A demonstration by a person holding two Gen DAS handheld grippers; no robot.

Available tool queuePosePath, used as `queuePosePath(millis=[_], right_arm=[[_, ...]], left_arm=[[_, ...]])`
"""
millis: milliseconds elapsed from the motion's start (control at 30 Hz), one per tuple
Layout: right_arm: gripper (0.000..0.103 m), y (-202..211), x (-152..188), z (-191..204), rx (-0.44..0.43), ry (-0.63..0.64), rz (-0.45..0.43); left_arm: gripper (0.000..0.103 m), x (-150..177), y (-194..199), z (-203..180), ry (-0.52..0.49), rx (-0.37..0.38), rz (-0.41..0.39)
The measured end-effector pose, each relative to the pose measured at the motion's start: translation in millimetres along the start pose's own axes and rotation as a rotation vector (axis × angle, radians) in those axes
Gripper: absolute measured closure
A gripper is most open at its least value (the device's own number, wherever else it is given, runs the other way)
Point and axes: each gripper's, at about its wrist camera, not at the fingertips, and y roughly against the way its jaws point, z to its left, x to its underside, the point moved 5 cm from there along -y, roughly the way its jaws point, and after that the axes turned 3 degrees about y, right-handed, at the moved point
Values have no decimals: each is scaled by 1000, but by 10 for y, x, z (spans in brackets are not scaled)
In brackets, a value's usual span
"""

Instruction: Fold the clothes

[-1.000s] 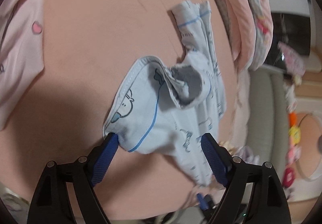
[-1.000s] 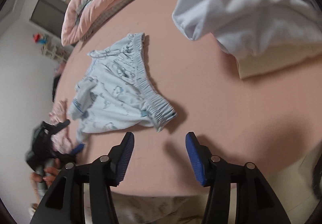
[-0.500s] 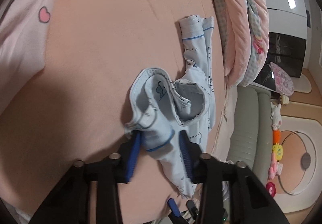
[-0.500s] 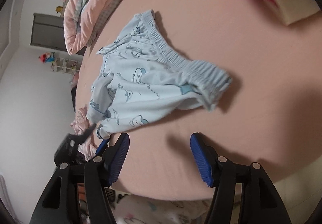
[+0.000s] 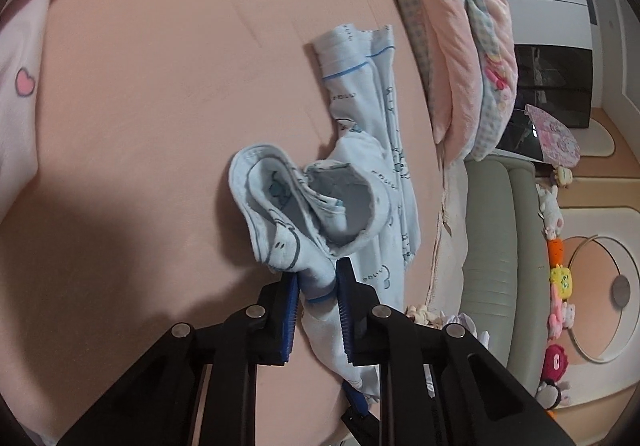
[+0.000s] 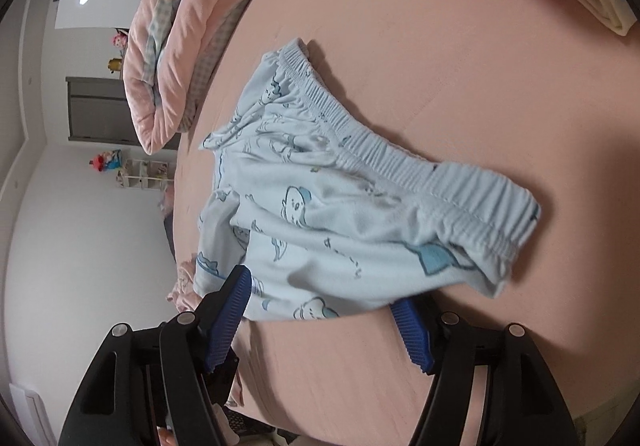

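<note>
Left wrist view: the left gripper [image 5: 317, 310], wide apart a second ago with the garment's hem lying loose between its blue ribbed pads, is now closing and already pinches a bunched fold of the pale blue cotton children's shorts with cartoon print and blue piping [image 5: 360, 181]; cloth fills the gap between the pads. The shorts lie crumpled on the salmon-pink bed sheet [image 5: 160, 105], one leg opening gaping upward, the other leg stretched toward the rolled pink quilt [image 5: 452, 45]. Right wrist view: the right gripper [image 6: 324, 310] has come in closer and its jaws are opening, straddling the near edge of the shorts just below the gathered elastic waistband [image 6: 400, 161] (nothing is pinched there yet). Judgement: one end is secured, the other about to be taken, so spreading flat for the fold looks next. Small printed words sit among the cartoons, too blurred to read; no brand label is legible.
</note>
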Motion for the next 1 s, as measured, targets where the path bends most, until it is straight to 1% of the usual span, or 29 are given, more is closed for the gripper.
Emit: queuePosePath(millis=[167, 300, 400, 433, 467, 500, 533, 567, 600, 633, 733, 800, 867, 1000], right_arm=[[34, -54, -69, -2, -23, -39, -29], [32, -99, -113, 15, -43, -68, -38], [32, -127, -101, 33, -71, -62, -9], [32, -127, -89, 31, -82, -69, -7], [32, -127, -78, 29, -93, -75, -5], [32, -162, -50, 29, -120, -99, 9], [32, -198, -22, 29, -147, -124, 24], [32, -233, 5, 30, -174, -148, 39], [32, -267, 32, 30, -202, -172, 53], [32, -290, 44, 56, -190, -164, 49], [32, -340, 70, 147, -144, -117, 30], [32, -376, 77, 180, -140, -109, 29], [32, -407, 72, 204, -140, -108, 23], [32, -468, 36, 221, -158, -124, 6]], left_arm=[[87, 21, 4, -14, 8, 13, 0], [87, 28, 35, -2, 2, 2, -1], [87, 26, -27, 107, 75, -23, 32], [82, 25, -50, 146, 101, -32, 44], [77, 33, -88, 180, 136, -19, 67], [62, 42, -130, 213, 173, 2, 95], [45, 39, -138, 211, 201, 49, 97], [37, 37, -130, 179, 199, 77, 95], [23, 37, -121, 141, 189, 96, 93], [19, 37, -112, 104, 179, 114, 92], [19, 80, -151, 82, 134, 72, 88], [19, 92, -174, 81, 125, 61, 80], [18, 90, -174, 92, 133, 64, 75], [18, 88, -174, 151, 177, 103, 56]])
